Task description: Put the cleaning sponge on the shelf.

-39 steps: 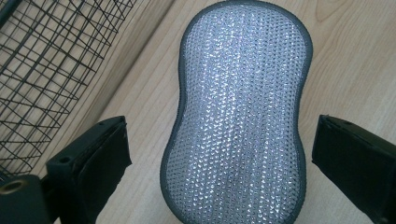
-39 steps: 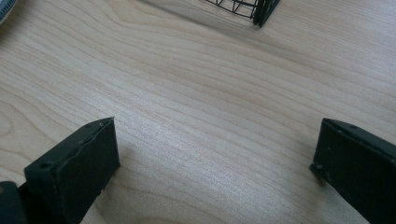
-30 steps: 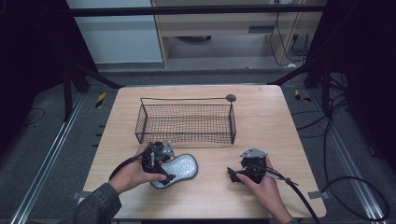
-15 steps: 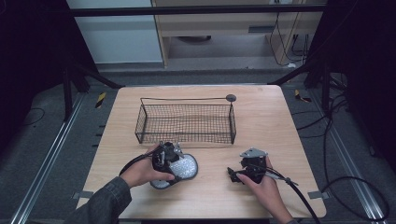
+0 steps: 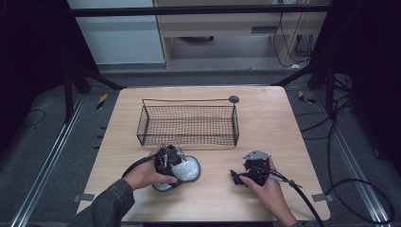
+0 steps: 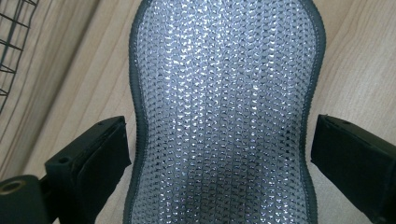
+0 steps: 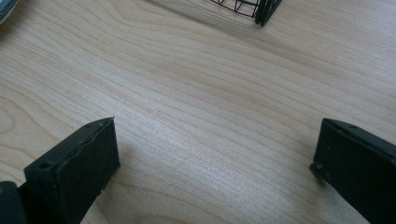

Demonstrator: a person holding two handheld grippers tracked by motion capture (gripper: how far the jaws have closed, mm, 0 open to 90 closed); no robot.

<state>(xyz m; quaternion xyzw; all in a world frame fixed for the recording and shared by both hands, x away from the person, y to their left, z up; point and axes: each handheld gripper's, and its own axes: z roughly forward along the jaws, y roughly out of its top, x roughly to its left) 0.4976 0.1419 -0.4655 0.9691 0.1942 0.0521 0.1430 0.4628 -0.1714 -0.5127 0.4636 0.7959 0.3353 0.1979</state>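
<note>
A silvery, glittering shoe insole (image 5: 190,169) with a dark rim lies flat on the wooden table (image 5: 269,123), near its front left. My left gripper (image 5: 171,161) hovers over its near half. In the left gripper view the insole (image 6: 224,107) runs up between the jaws, and my left gripper (image 6: 219,140) is open with one jaw on each side of the narrow waist, close to the rim. My right gripper (image 5: 239,178) rests low at the front right. It is open (image 7: 215,140) over bare wood, with nothing between its jaws.
A black wire basket (image 5: 142,124) stands across the middle of the table, behind both grippers. One corner of the basket (image 7: 262,10) shows in the right gripper view. A small round grey disc (image 5: 233,99) sits at the basket's back right corner.
My left gripper has slid to the right, farther over the insole. The right gripper and the basket have stayed still.
</note>
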